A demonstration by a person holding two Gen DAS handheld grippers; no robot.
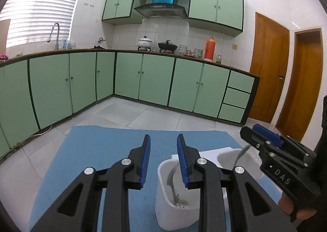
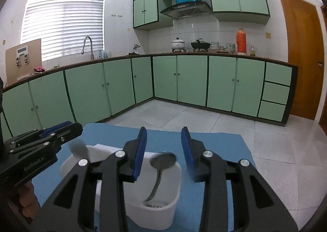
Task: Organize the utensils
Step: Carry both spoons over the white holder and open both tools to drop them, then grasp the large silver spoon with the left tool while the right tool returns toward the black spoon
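- While both hover over the white caddy [image 2: 163,209], left tool [image 1: 163,140] spread, empty, above fork [image 1: 172,183].
- Right tool [image 2: 164,133] spread, empty; spoon [image 2: 161,165] upright in its compartment.

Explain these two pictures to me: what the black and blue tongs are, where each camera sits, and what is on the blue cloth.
A person holds a hand-held clamp tool in each hand; each carries a camera looking along its jaws. One picture comes from the left gripper, the other from the right gripper; each tool shows at the edge of the other's view. On the blue cloth stands a white utensil holder with two compartments. A spoon stands in one, a fork in the other. Both pairs of jaws stand open and hold nothing.
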